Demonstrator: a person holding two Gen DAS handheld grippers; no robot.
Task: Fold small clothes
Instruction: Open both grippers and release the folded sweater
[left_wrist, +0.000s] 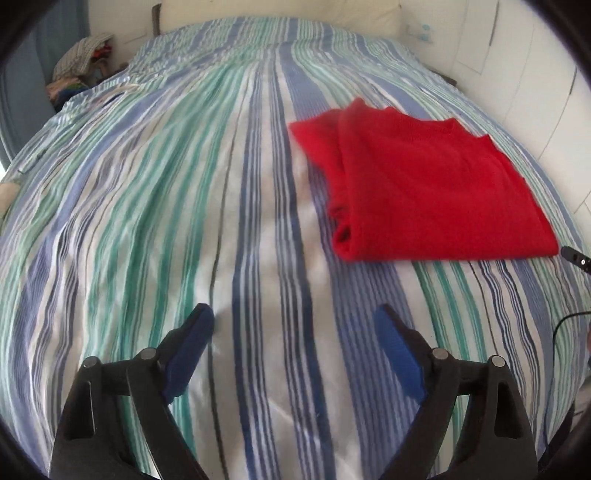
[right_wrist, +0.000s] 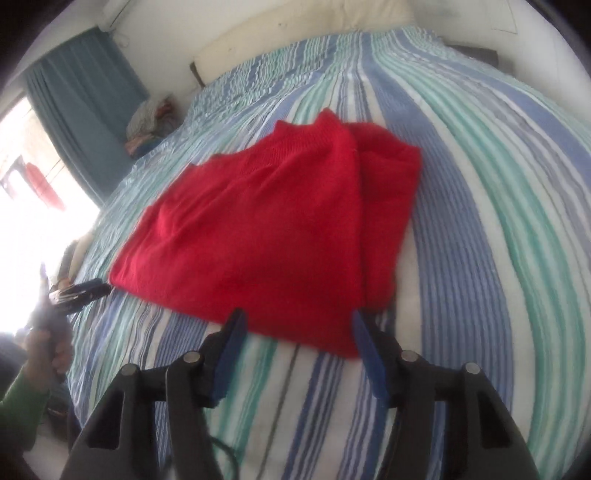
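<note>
Red sweater (left_wrist: 424, 184) lies folded on the striped bed (left_wrist: 184, 221), both grippers empty.
Left gripper (left_wrist: 295, 325) hangs over bare bedcover, near the sweater's left front corner but apart from it, fingers (left_wrist: 195, 347) spread wide, nothing between. Right gripper (right_wrist: 295, 328) sits at the sweater's near edge, fingers (right_wrist: 231, 343) spread, the hem showing between the tips; contact can't be told, the frame is blurred. Sweater sits right of the bed's middle, one folded-in part showing along its side. Hand (right_wrist: 51, 347) in a green sleeve (right_wrist: 22, 406) holds the left gripper's handle, left of the sweater. Clothes pile (left_wrist: 79, 62) beyond the bed's far left corner.
</note>
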